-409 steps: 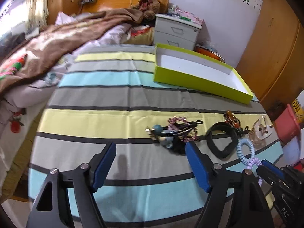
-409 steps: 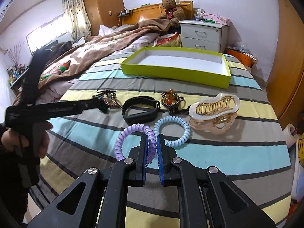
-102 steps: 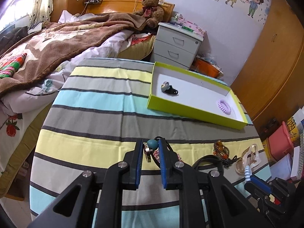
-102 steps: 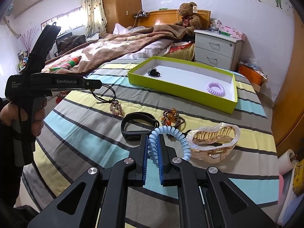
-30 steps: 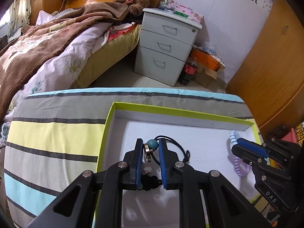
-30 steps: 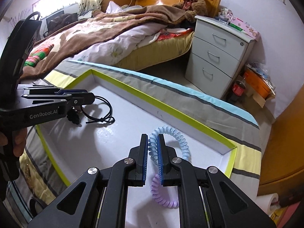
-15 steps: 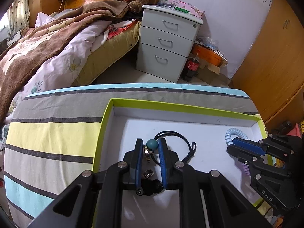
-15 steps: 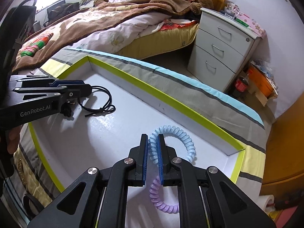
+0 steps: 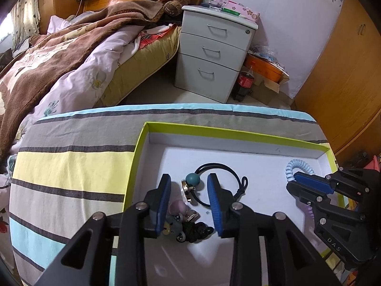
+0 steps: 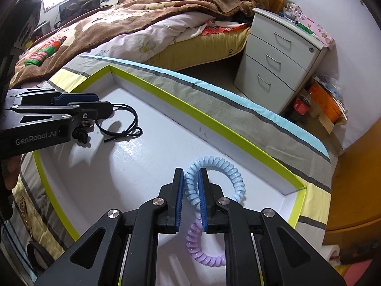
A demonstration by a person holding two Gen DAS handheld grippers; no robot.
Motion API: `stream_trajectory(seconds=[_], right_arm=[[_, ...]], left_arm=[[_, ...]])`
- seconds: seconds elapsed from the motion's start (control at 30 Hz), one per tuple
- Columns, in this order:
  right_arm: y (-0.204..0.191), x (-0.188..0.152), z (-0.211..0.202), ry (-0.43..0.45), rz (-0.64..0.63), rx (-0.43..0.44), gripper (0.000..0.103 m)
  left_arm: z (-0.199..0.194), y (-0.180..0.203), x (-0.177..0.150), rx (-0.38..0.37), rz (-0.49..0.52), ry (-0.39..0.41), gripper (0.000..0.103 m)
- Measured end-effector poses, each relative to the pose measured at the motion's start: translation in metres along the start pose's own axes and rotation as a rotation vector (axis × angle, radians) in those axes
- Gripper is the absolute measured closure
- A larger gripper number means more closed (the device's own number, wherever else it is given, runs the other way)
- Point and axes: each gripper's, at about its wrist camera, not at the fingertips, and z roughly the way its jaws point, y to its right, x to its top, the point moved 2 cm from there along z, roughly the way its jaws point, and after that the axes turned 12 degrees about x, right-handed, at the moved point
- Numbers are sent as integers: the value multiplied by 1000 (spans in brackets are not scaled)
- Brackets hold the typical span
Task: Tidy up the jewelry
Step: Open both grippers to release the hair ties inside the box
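A lime-green box [image 9: 142, 138] with a white floor sits on the striped cloth. My left gripper [image 9: 189, 186] is open over the box's left part. The black cord necklace with a teal bead [image 9: 193, 179] lies on the floor between its fingers. A grey-and-black charm hair tie [image 9: 183, 231] lies just below. In the right wrist view my right gripper [image 10: 191, 178] is slightly parted around the light blue coil hair tie [image 10: 228, 171], which rests on the box floor [image 10: 147, 157]. A purple coil hair tie [image 10: 202, 255] lies beneath it.
A grey three-drawer nightstand [image 9: 212, 54] stands beyond the table's far edge, beside a bed with a brown blanket [image 9: 59, 54]. A cola bottle [image 9: 244, 83] and an orange box [image 9: 264, 66] stand on the floor. A wooden wardrobe [image 9: 345, 59] stands at right.
My left gripper has opened and let go of the black cord necklace, which now lies in the box. My right gripper's jaws have eased apart slightly on the blue coil, low over the box floor.
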Motion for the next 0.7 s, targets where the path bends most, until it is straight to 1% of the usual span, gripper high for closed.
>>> stream_trajectory(seconds=[0.1, 0.13, 0.17, 0.23, 0.33, 0.7], right_arm=[[0, 0, -1, 0, 5, -5, 86], [1, 0, -2, 4, 8, -2, 82], [1, 0, -4, 13, 13, -1, 74], [2, 0, -8, 28, 22, 12, 66], [0, 0, -13, 40, 21, 13, 66], [-15, -2, -39, 88, 5, 13, 65]], left_arm=[[-3, 0, 1, -3, 2, 4, 65], [-4, 0, 1, -3, 1, 4, 64], [-4, -1, 1, -1, 0, 6, 63], [-6, -1, 1, 1, 1, 9, 62], [-11, 0, 0, -2, 6, 18, 58], [-37, 0, -6, -12, 6, 52, 54]])
